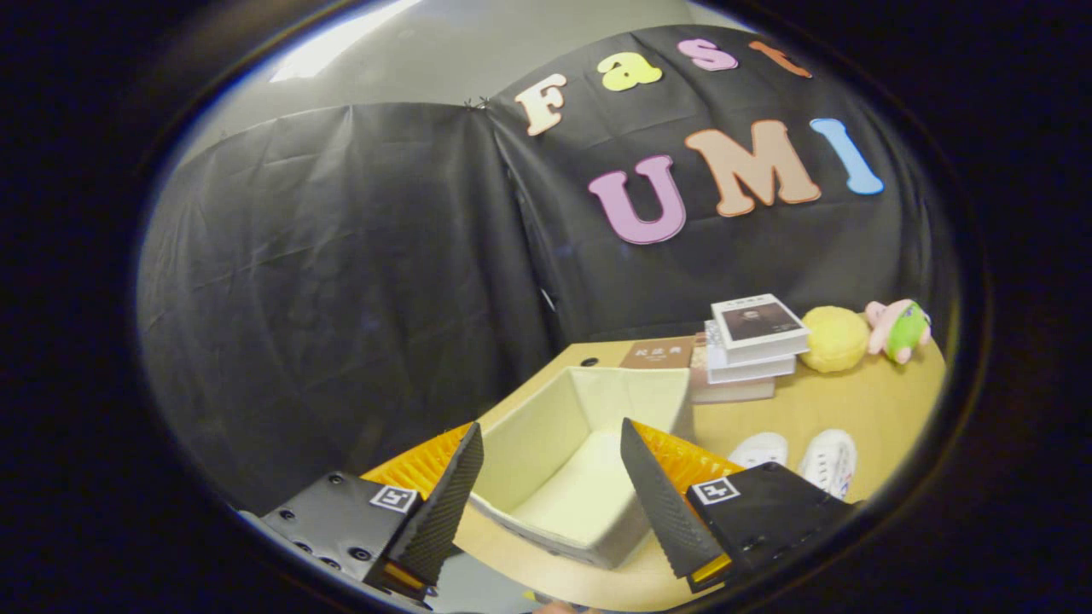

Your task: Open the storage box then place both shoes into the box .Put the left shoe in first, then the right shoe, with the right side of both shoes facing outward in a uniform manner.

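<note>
Gripper view: the gripper (pixel 550 486) is hovering above the bench (pixel 853 401) with its fingers (pixel 661 503) spread wide and grasping nothing. The storage box (pixel 580 443) is sitting on the bench between and just ahead of the fingers, its top open and its pale interior lying bare. The box's long axis is running away from the fingers toward the booth wall.

The two white shoes (pixel 798 456) are resting side by side on the bench, beyond the right finger and to the right of the box, apart from it. Their toes are pointing roughly toward the gripper, so their long axes are lying about parallel to the box's long axis. Which shoe is the left one cannot be told from this angle.

Beyond the box, a stack of books (pixel 751 345) is standing near its far right corner, with a yellow round plush (pixel 834 338) and a pink-and-green toy (pixel 897 328) beside the stack.

Judged risks: the shoes are lying close together, so wide fingers closing on one are likely to nudge or catch the other. Picking the wrong shoe first is likely to break the required order. A grasp at the toe is liable to let the heel swing and spoil the outward-facing side.
</note>
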Motion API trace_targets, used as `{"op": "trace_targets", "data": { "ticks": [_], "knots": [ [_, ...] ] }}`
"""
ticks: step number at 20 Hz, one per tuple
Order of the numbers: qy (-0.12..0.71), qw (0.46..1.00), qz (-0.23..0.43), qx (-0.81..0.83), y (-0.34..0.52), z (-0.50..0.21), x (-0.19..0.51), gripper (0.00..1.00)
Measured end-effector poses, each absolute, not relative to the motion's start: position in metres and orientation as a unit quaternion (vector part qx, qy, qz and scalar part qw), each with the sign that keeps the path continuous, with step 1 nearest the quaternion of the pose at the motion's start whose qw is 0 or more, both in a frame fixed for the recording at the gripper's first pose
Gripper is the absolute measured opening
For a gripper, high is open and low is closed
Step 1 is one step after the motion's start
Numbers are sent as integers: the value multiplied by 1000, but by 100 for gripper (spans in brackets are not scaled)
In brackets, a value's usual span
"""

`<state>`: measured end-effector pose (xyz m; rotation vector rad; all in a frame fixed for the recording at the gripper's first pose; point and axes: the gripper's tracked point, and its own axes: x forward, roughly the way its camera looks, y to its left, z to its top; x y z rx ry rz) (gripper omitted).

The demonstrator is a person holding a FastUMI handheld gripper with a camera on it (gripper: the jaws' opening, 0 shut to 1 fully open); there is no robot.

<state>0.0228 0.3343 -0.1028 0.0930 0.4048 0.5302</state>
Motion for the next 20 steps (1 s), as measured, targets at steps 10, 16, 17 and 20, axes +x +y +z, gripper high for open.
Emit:
{"op": "trace_targets", "data": {
  "ticks": [10,16,17,20],
  "knots": [
    [238,954,180,21,247,-147,24,100],
    [270,951,146,-10,213,-169,23,100],
    [276,951,141,-13,209,-173,23,100],
    [296,947,121,-27,193,-189,28,100]
  ]
}}
